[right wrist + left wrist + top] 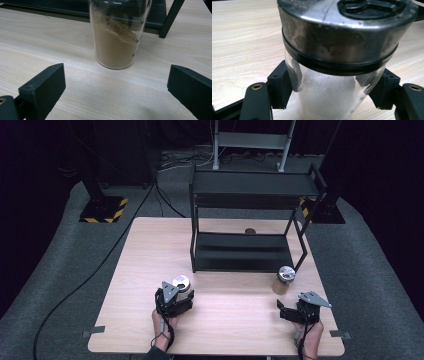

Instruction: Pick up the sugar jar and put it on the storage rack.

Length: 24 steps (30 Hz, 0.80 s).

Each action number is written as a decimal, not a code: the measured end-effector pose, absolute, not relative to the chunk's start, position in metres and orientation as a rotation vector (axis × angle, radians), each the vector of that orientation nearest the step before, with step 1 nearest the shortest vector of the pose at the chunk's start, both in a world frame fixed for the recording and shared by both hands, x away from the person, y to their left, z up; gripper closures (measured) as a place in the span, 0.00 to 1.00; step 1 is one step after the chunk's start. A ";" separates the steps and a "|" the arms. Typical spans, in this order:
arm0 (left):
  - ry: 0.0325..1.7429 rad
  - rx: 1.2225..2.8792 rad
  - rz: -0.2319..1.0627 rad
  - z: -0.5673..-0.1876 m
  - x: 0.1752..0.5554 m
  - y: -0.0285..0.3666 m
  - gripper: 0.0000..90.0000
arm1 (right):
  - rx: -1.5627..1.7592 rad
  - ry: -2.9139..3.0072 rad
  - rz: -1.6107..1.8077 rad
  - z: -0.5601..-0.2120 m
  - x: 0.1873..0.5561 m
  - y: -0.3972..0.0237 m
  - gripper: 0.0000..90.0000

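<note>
Overhead, high view: left gripper (176,298) clasps a white-filled jar (181,284) near the table's (150,250) front left; right gripper (296,310) waits spread behind a brown-filled jar (285,280), beside a black rack (245,250). Dark room, grey carpet.

Left gripper view: pads (279,86) pinch the glass under the steel lid (342,32); rigid, slick, breakable, probably light.

Right gripper view: jaws wide, brown jar (116,37) ahead on smooth wood.
</note>
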State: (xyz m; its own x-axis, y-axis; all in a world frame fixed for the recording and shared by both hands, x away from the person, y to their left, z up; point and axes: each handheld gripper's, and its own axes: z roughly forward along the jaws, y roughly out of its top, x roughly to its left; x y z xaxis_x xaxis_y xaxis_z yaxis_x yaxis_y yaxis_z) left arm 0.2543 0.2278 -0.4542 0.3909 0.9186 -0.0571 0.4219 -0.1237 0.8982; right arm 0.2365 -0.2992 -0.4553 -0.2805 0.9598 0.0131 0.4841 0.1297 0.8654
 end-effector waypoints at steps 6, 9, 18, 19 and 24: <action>1.164 1.728 0.663 -0.450 0.256 0.227 0.34 | 1.390 1.842 1.072 -0.455 0.237 -0.299 0.01; 1.155 1.731 0.658 -0.447 0.257 0.226 0.34 | 1.390 1.841 1.073 -0.455 0.237 -0.300 0.01; 1.123 1.752 0.646 -0.443 0.261 0.220 0.34 | 1.392 1.841 1.073 -0.455 0.237 -0.300 0.01; 1.121 1.757 0.646 -0.443 0.262 0.220 0.34 | 1.392 1.842 1.073 -0.455 0.237 -0.300 0.01; 1.111 1.756 0.643 -0.442 0.264 0.216 0.34 | 1.390 1.843 1.073 -0.455 0.237 -0.300 0.01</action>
State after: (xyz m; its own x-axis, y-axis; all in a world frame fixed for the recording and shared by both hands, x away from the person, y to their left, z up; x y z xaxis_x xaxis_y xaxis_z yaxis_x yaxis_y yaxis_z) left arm 0.2642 0.2164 -0.4416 0.4535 0.8901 -0.0457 0.4035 -0.1594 0.9010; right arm 0.2371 -0.2996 -0.4551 -0.2825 0.9592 0.0143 0.4862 0.1303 0.8641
